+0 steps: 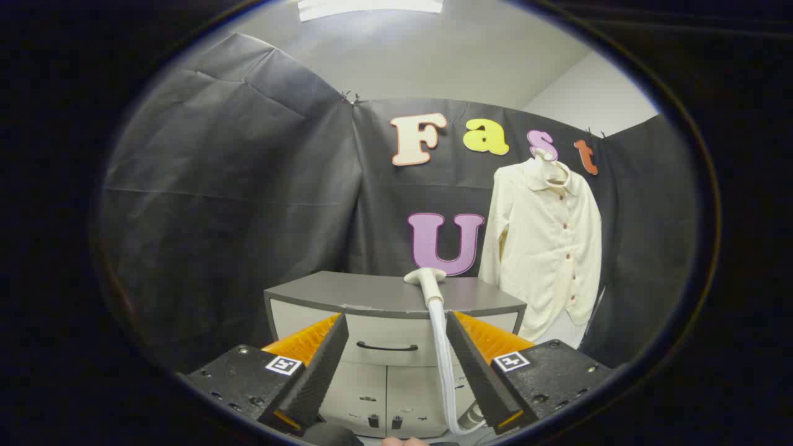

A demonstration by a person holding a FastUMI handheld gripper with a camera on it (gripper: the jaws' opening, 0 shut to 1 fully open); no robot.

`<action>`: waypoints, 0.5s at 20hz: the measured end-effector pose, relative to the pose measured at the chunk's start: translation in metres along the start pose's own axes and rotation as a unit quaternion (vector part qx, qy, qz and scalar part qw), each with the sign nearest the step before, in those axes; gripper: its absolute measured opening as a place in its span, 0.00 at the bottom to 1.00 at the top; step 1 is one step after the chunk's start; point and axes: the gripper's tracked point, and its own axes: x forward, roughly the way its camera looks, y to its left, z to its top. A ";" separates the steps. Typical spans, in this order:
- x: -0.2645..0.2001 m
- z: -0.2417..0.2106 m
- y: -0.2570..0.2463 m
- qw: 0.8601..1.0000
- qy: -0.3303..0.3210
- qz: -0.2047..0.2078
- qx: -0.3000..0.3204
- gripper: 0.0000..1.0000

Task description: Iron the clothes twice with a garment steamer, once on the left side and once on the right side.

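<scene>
Steamer head of white plastic [425, 276] is lying untouched on the grey cabinet [372, 292] beyond my wide-open gripper [396, 334], so I am judging both passes over the hanging cream shirt [548, 248] undone.

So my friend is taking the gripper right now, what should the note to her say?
Gripper: open, holding nothing, fingers spread in front of the grey cabinet.
Steamer head: lies on the cabinet top just beyond the fingers, its white hose hanging down the front.
Cream shirt: hangs on a hanger by the black wall, beside the cabinet.
Done: steamer not yet picked up.
Left: grab the steamer, steam the shirt's left side, then its right.
</scene>
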 end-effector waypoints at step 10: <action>0.001 -0.009 0.000 1.000 0.014 0.003 0.010 0.97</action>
